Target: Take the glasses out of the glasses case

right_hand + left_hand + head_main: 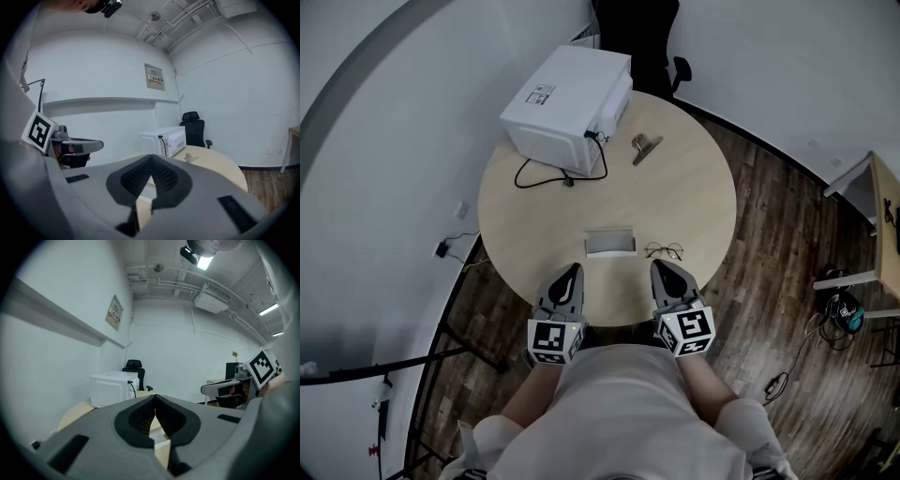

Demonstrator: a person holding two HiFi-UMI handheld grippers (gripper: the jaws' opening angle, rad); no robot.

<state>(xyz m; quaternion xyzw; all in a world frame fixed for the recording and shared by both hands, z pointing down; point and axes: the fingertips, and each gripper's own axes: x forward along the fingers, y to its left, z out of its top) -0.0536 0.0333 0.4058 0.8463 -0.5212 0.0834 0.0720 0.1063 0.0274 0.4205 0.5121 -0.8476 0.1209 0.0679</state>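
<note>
The open grey glasses case (610,243) lies near the front of the round table (694,187). The thin-rimmed glasses (664,250) rest on the tabletop just to its right, outside it. My left gripper (572,271) hovers over the table's front edge, a little nearer than the case, jaws shut and empty (154,399). My right gripper (659,267) hovers beside it, just short of the glasses, also shut on nothing (151,159). A pale sliver of the case (161,443) shows between the left jaws' lower parts.
A white microwave (570,106) with a black cable (553,174) stands at the table's far left. A metal clip (644,147) lies beside it. A black office chair (637,37) stands behind the table. A desk edge (879,225) and cables (839,309) are at the right on the wooden floor.
</note>
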